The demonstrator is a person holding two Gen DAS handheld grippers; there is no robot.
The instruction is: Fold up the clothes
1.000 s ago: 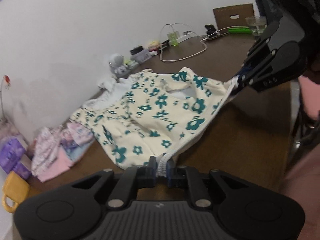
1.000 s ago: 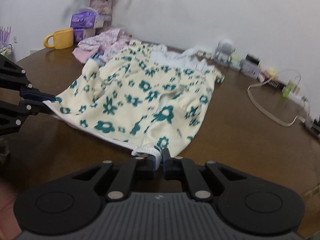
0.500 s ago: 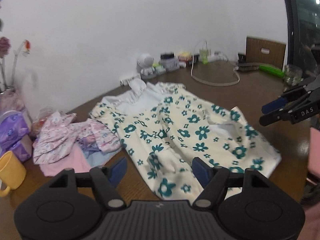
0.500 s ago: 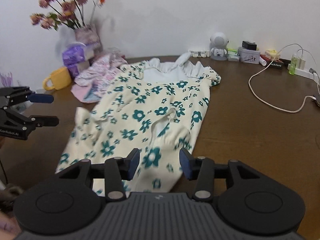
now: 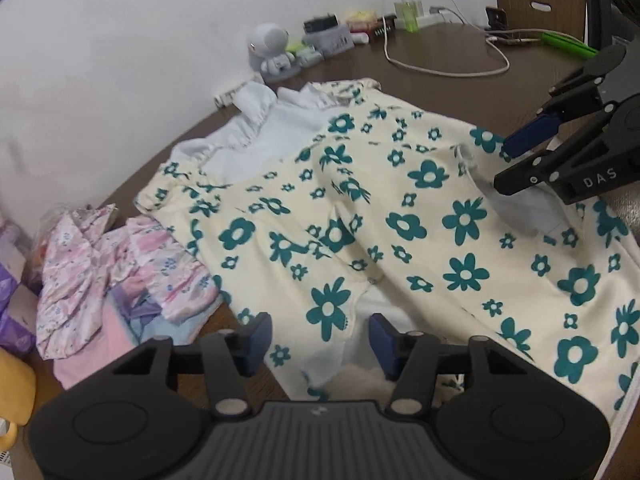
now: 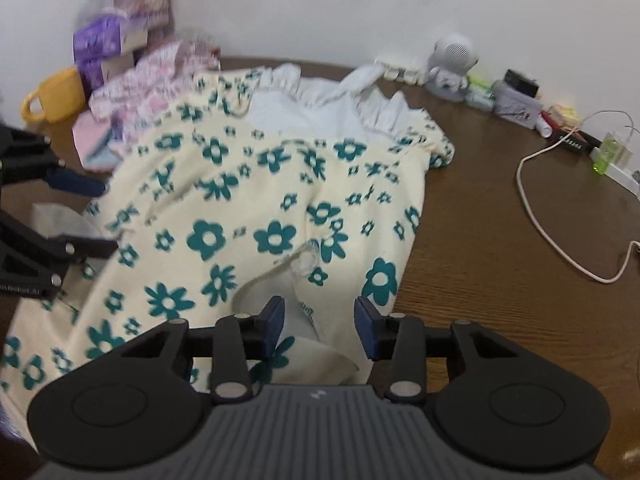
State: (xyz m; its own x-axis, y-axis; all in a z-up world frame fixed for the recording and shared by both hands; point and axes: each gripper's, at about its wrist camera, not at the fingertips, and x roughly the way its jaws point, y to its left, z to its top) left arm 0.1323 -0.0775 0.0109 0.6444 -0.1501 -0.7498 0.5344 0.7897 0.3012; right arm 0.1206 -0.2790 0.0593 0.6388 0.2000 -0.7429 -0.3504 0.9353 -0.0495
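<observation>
A cream garment with teal flowers (image 5: 400,216) (image 6: 248,208) and a white frilled collar lies spread on the brown table, its near hem folded back in places. My left gripper (image 5: 320,340) hovers open over the garment's near left part, nothing between its fingers. My right gripper (image 6: 320,324) stands open over a turned-up fold at the near right part. Each gripper shows in the other's view: the right one (image 5: 520,160) above the cloth's right side, the left one (image 6: 86,216) at the cloth's left edge, both open.
A pile of pink and floral clothes (image 5: 120,264) (image 6: 160,80) lies left of the garment, with a yellow mug (image 6: 56,96) and purple packs (image 6: 104,40) beyond. A small robot figure (image 5: 272,52), a white cable (image 6: 560,216), chargers and small items line the wall. Bare table (image 6: 500,280) lies right.
One second ago both grippers were shut on the garment's hem, holding it stretched. They have let go and opened; the cloth lies flat, and both grippers have dropped closer to it.
</observation>
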